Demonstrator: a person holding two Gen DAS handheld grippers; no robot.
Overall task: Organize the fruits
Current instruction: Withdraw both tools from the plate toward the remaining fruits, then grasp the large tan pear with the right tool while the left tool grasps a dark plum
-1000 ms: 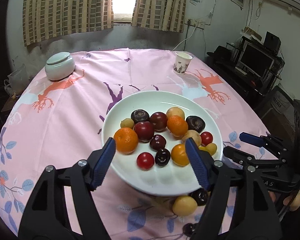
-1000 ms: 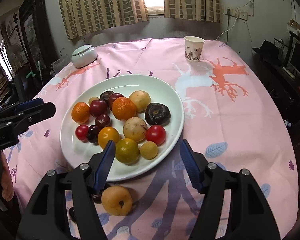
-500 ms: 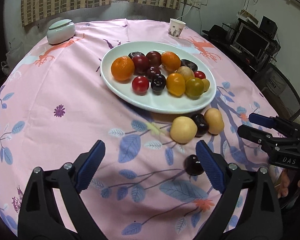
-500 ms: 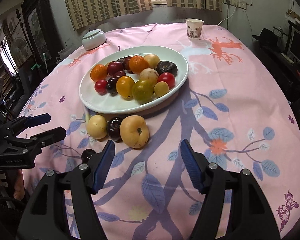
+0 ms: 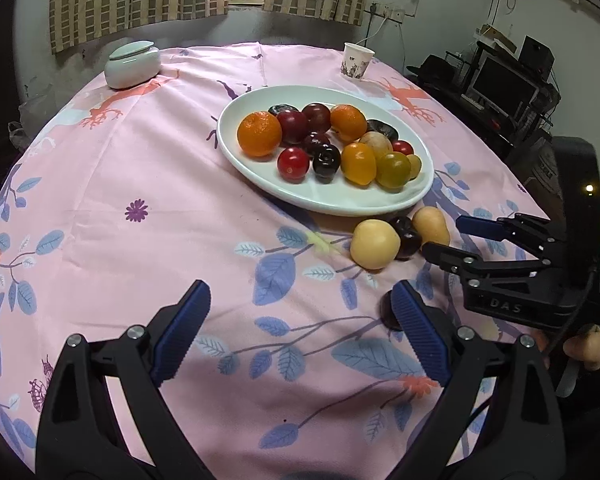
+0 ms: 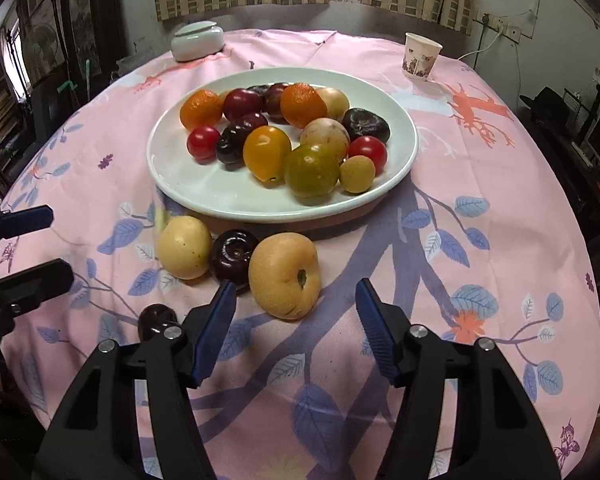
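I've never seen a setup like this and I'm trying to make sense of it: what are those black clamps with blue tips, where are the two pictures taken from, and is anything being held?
They are two hand-held grippers, each with its own wide-angle camera looking along its fingers. One picture comes from the left gripper, the other from the right gripper; each also shows the other at its edge. On the pink tablecloth a white plate holds many fruits. Four lie off it: two yellow fruits, a dark plum and a small dark fruit. Nothing is held. The left jaws have just been opening, the right closing, empty.
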